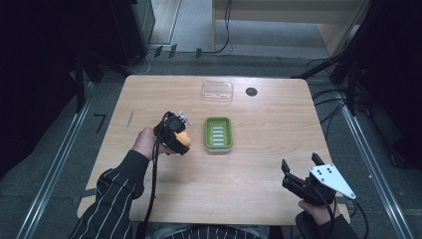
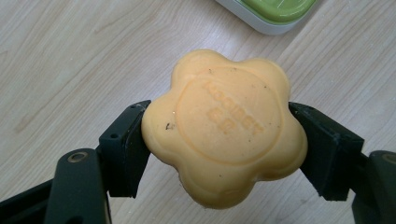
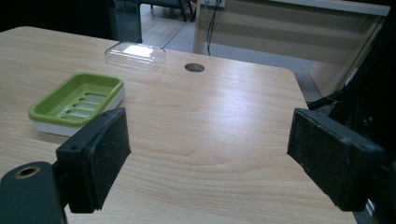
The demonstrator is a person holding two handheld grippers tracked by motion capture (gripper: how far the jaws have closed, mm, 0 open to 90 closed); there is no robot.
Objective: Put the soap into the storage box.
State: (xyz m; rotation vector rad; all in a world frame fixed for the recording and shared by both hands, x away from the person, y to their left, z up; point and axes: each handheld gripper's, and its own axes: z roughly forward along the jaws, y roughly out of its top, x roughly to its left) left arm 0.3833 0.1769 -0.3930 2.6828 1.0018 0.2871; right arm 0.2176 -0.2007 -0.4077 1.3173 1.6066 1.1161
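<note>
Soap, orange and flower-shaped, hangs above the bench in the left hand-held gripper, just left of the green soap dish, likely its destination. Left gripper view: both jaws pinch the soap's scalloped edges. Right gripper view: the right hand-held gripper gapes empty, parked aside.

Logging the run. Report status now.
Left hand-held gripper shut on soap, just left of dish. Right hand-held gripper open, empty. Dish empty, path clear.

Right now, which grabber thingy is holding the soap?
The left gripper, beside the green soap dish: its jaws squeeze the orange flower-shaped soap. The right gripper is open, empty.
</note>
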